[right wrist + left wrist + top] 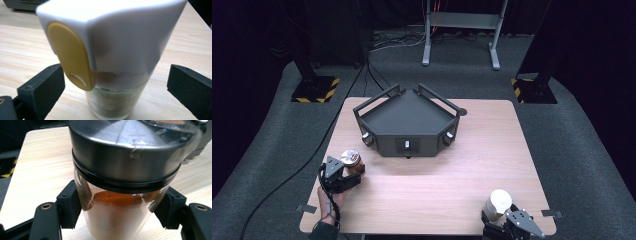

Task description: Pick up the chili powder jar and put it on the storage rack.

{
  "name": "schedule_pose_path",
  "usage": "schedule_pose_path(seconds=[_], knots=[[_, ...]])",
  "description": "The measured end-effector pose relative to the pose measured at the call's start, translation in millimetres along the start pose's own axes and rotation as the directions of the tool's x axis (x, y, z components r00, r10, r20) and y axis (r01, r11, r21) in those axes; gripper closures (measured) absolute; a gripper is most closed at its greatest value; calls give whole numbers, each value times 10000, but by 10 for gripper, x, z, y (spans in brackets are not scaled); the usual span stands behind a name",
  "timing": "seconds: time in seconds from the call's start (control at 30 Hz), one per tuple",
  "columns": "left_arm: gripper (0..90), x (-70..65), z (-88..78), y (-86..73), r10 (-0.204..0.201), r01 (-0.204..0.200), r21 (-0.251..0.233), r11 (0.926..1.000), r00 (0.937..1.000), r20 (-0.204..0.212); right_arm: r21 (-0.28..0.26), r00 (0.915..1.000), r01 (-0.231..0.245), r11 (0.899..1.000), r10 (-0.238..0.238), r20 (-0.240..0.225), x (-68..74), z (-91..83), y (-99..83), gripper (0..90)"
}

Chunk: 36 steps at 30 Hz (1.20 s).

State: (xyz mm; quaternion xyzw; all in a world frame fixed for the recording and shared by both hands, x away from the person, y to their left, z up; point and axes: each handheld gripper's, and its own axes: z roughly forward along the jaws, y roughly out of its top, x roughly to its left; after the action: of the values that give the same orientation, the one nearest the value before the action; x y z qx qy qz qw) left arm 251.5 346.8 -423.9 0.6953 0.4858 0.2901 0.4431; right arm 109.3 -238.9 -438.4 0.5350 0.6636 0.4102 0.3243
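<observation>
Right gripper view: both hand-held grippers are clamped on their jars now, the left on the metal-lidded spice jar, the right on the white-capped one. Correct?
Not quite. In the right gripper view the right hand-held gripper stands open, its jaws apart from the white-capped jar. The left hand-held gripper does clamp the spice jar.

Pale wood table [437, 185], rounded corners. Dark angular tray [408, 122] w/ rails sits back-centre. Steel-lidded jar [351, 161] of orange powder near-left of tray, at table's left edge. White-capped shaker [497, 204] near-right of tray, by front edge, well apart from jar.
</observation>
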Motion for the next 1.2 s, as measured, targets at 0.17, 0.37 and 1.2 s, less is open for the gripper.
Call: schedule_pose_path(seconds=[0.17, 0.37, 1.2], knots=[[315, -11, 30, 48, 116, -116, 8, 9999, 9997, 201, -6, 10000, 44, 10000, -44, 18, -1, -8, 4, 1], [315, -24, 57, 111, 242, -243, 3, 9997, 9989, 411, 0, 10000, 52, 10000, -52, 31, 1, -11, 6, 1], [315, -36, 171, 361, 635, -639, 0, 9980, 9909, 1190, 36, 9999, 109, 9999, -109, -21, 3, -12, 17, 1]])
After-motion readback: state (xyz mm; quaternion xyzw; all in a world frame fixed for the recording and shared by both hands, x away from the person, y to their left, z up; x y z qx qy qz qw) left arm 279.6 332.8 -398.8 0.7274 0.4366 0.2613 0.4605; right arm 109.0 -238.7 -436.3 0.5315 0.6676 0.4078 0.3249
